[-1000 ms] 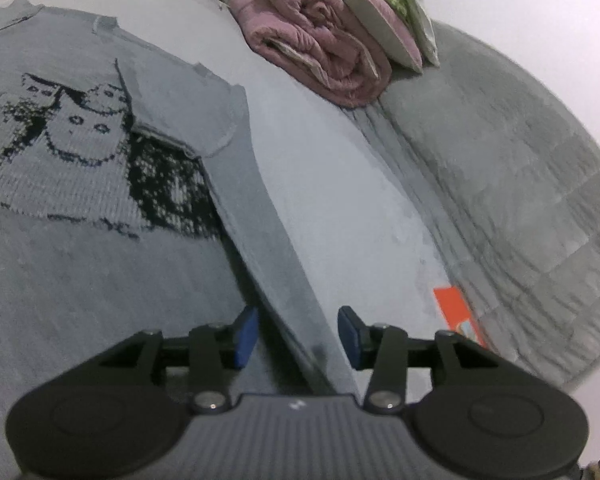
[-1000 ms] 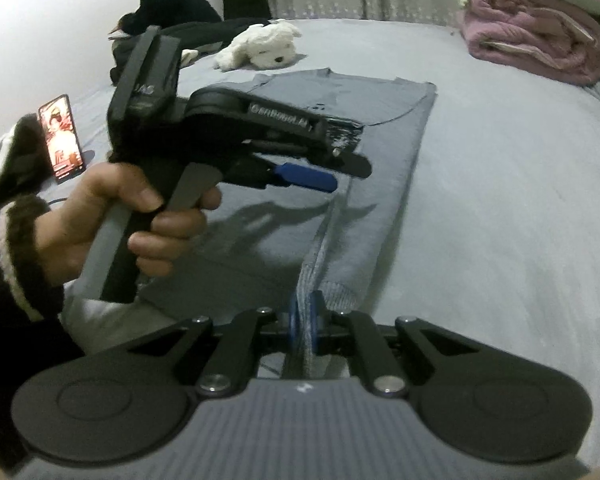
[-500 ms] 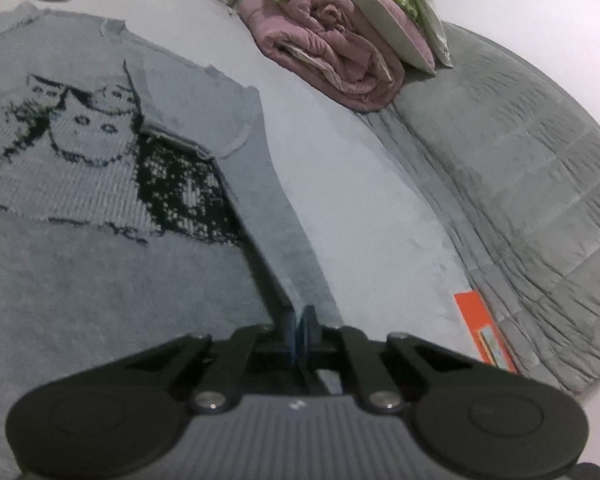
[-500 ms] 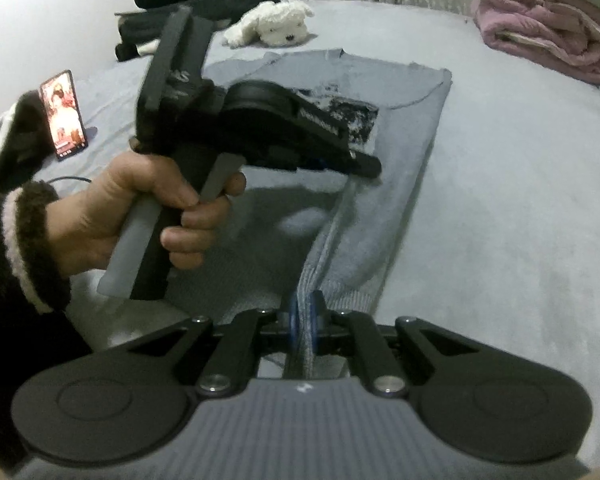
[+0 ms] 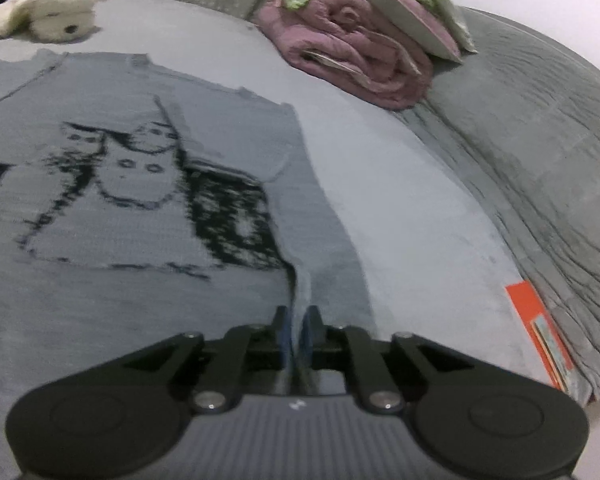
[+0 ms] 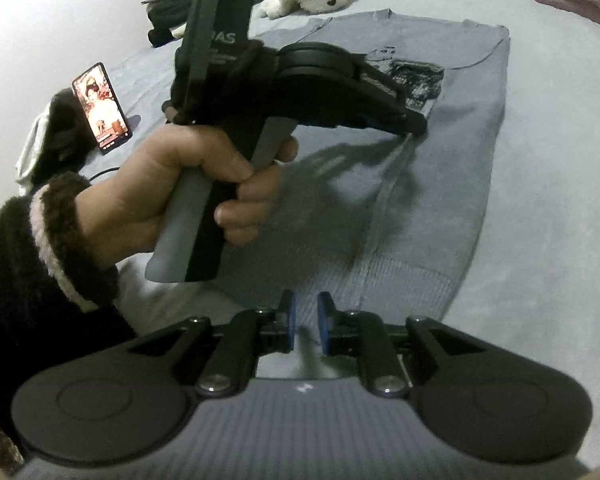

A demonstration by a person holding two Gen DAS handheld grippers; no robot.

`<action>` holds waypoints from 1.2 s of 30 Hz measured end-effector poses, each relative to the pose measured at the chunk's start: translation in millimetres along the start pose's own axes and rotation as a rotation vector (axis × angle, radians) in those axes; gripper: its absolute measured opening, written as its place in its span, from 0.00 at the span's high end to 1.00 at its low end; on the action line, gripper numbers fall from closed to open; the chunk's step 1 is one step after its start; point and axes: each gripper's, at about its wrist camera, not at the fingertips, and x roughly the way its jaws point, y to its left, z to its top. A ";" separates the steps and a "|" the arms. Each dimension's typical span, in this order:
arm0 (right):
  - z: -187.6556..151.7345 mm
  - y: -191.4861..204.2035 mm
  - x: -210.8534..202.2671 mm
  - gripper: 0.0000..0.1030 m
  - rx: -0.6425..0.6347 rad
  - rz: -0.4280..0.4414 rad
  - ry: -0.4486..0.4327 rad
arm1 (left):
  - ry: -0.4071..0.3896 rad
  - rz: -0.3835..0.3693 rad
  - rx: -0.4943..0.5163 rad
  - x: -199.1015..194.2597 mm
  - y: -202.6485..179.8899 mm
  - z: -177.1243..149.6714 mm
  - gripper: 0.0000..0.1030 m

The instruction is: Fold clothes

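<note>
A grey knit sweater [image 5: 112,240] with a black cat pattern lies flat on the bed, its right sleeve folded in along the side. My left gripper [image 5: 296,328] is shut on a pinched ridge of the sleeve [image 5: 328,276]. In the right wrist view the left gripper [image 6: 414,126] holds that fold lifted above the sweater [image 6: 452,184]. My right gripper [image 6: 306,324] stands slightly open over the ribbed hem [image 6: 400,284], with no cloth between its pads.
A rolled pink blanket [image 5: 352,60] with a green knit on top lies at the far end. A white plush toy [image 5: 52,8] lies beyond the collar. A grey quilt [image 5: 540,168] lies at right. A phone [image 6: 102,108] stands at left.
The left gripper closed on the sleeve edge and lifted it. The right gripper, shut on the hem before, has opened slightly and let the cloth go.
</note>
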 end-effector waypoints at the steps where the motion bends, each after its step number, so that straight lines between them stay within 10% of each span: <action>1: 1.4 -2.5 -2.1 0.80 0.006 -0.005 -0.015 | -0.007 0.007 -0.008 -1.8 2.1 1.5 0.81; 11: 18.0 -42.4 0.0 0.75 0.126 -0.201 -0.223 | -0.057 -0.021 0.028 -3.9 -2.3 2.3 0.75; 28: 60.7 -106.2 15.5 0.66 0.252 -0.146 -0.213 | -0.138 0.220 0.022 58.0 48.0 88.8 0.58; 36: 140.5 -175.9 52.3 0.55 0.321 -0.143 -0.304 | -0.198 0.223 -0.072 86.6 91.3 126.7 0.60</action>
